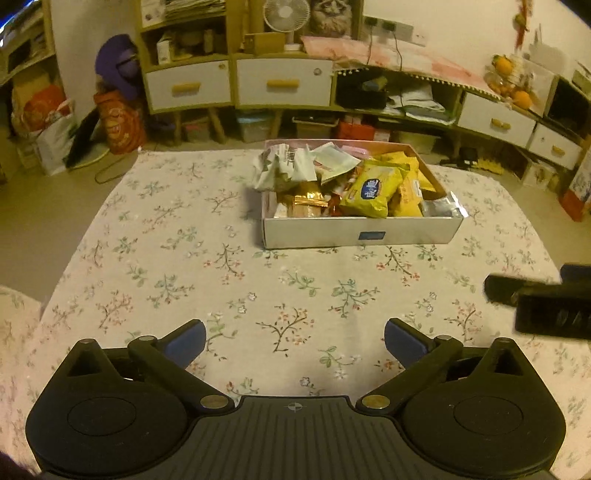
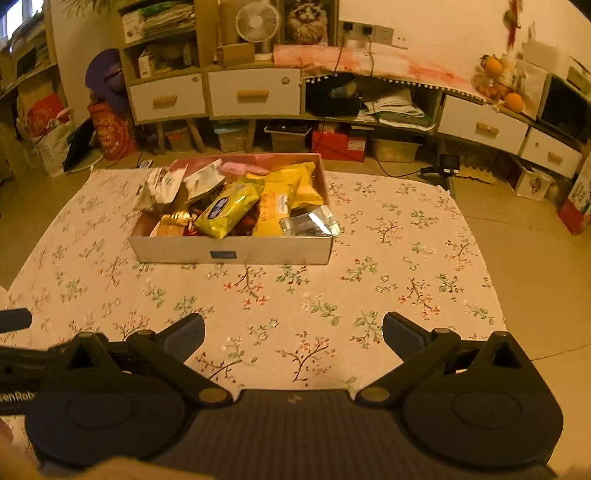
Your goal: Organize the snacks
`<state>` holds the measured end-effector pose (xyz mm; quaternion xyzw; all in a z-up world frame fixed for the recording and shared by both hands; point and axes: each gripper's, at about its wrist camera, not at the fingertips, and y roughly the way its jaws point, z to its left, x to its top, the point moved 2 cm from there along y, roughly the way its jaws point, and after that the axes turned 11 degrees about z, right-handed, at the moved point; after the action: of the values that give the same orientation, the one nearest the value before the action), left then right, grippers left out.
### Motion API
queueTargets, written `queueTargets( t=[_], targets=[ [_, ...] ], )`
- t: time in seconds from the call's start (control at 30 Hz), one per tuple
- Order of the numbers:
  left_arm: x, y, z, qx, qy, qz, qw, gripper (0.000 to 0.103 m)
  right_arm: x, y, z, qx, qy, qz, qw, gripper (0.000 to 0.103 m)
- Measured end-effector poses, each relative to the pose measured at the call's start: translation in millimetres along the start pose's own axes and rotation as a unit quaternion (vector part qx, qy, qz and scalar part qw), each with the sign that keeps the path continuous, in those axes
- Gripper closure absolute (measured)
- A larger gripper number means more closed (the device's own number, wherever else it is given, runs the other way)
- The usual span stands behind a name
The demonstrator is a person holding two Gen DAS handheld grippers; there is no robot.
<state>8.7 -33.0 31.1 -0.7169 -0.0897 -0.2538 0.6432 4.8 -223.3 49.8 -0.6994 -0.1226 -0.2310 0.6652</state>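
Desk (image 1: 155, 236) covered by a floral cloth, set in a room with shelving, white drawers (image 1: 284, 83) and a small fan (image 1: 286, 14) along the far wall. A white cardboard box (image 1: 362, 230) stands toward the far middle of the desk, filled with snack packets, among them a yellow packet (image 1: 371, 192) and a silver pouch (image 2: 310, 221). Left tongs (image 1: 294, 341) and right tongs (image 2: 293, 338) hover over bare cloth near the desk's front edge, both spread wide, holding and touching nothing.

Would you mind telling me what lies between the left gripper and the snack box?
Only bare flowered tablecloth lies between the open left gripper and the snack box; the left wrist view shows it.
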Motion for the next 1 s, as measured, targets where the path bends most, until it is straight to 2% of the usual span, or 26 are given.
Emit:
queueTargets(
  t=[0.13,0.3,0.47,1.0],
  targets=[
    [-1,-6,2,0.006,-0.001,-0.011,0.9999,0.0,0,-1,1,0.01,0.006,-0.002,1.0,0.0],
    [-1,-9,3,0.013,-0.002,-0.017,0.9998,0.0,-2,2,5,-0.013,-0.004,-0.002,1.0,0.0],
    [0,-10,1,0.017,-0.002,-0.02,0.9997,0.0,-4,2,8,-0.015,-0.008,0.001,1.0,0.0],
    [-3,-7,0,0.014,-0.002,-0.011,0.9998,0.0,-5,1,11,-0.018,-0.008,0.002,1.0,0.0]
  ],
)
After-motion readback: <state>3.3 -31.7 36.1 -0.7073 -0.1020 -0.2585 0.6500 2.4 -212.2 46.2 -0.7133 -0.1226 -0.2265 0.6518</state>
